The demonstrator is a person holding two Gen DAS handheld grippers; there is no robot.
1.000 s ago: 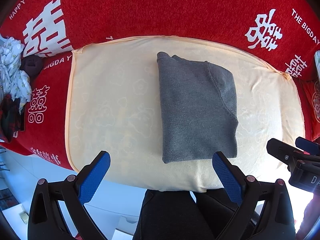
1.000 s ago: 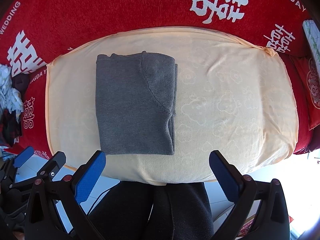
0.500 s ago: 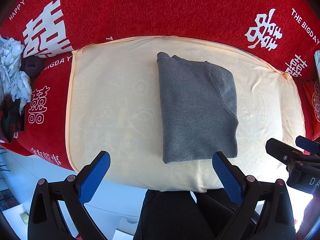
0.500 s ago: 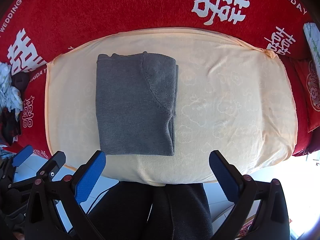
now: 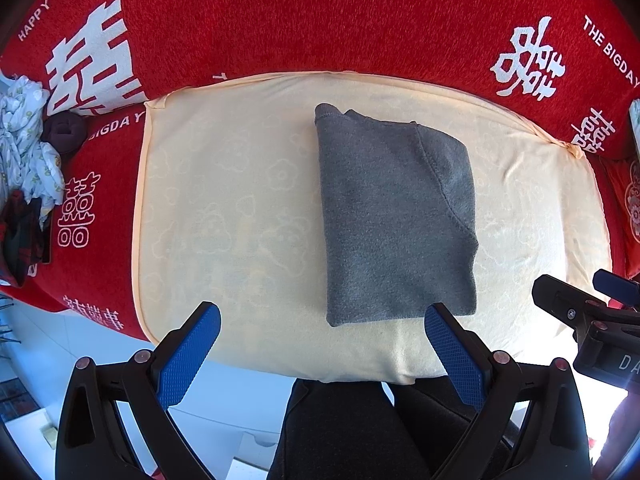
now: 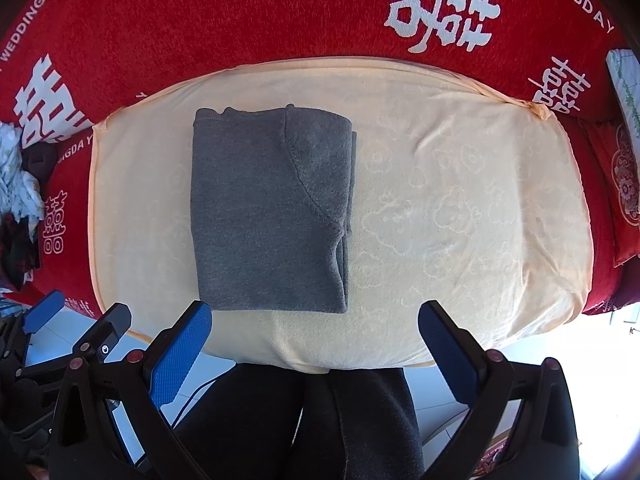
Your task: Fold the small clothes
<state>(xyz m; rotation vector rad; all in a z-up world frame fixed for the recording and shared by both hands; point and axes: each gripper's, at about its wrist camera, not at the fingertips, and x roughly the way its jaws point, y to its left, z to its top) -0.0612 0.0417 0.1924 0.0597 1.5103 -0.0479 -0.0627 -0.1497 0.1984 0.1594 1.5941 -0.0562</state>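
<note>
A grey garment (image 5: 396, 216) lies folded into a neat rectangle on a cream cushion (image 5: 240, 208); it also shows in the right wrist view (image 6: 272, 212) on the cushion (image 6: 460, 208). My left gripper (image 5: 322, 332) is open and empty, hovering off the cushion's near edge just short of the garment. My right gripper (image 6: 314, 330) is open and empty too, held back from the near edge, to the right of the garment. Each gripper shows at the edge of the other's view.
A red sofa cover (image 5: 320, 16) with white characters surrounds the cushion. A heap of other clothes (image 5: 24, 152) lies at the far left. My dark trousered legs (image 6: 320, 420) are below the cushion's near edge, over a white floor.
Nothing has visibly changed; both grippers hold still, with only a slight drift of the right view.
</note>
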